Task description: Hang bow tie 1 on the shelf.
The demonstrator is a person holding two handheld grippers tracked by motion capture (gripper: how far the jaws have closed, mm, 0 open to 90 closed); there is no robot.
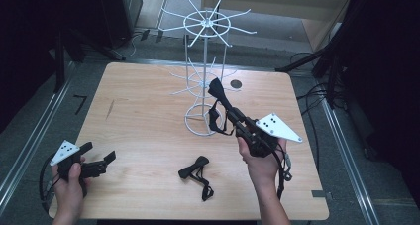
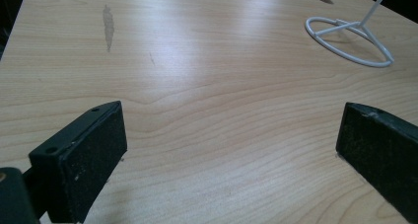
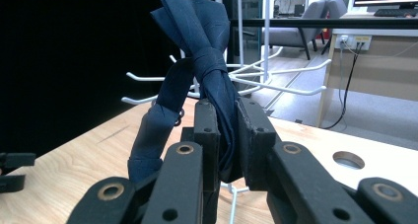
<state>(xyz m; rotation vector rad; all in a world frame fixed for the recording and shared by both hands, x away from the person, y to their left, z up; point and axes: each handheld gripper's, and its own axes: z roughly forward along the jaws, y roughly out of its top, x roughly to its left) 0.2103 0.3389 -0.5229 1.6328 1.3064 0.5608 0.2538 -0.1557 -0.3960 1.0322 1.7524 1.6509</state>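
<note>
My right gripper [image 1: 231, 114] is raised above the table's right half, shut on a dark blue bow tie [image 1: 218, 93] whose upper wing sticks up near the white wire rack [image 1: 204, 66]. In the right gripper view the jaws pinch the bow tie [image 3: 212, 76] just below its knot, its strap looping down on the left, with the rack's hooks [image 3: 276, 86] behind. A second dark bow tie [image 1: 196, 171] lies flat on the table near the front. My left gripper [image 1: 100, 158] rests low at the front left corner, open, with bare wood between its pads [image 2: 84, 160].
The wooden table [image 1: 143, 136] has a round cable hole [image 1: 236, 84] at the back right. The rack's ring base [image 2: 350, 39] stands ahead of the left gripper. Dark floor, cables and rails surround the table.
</note>
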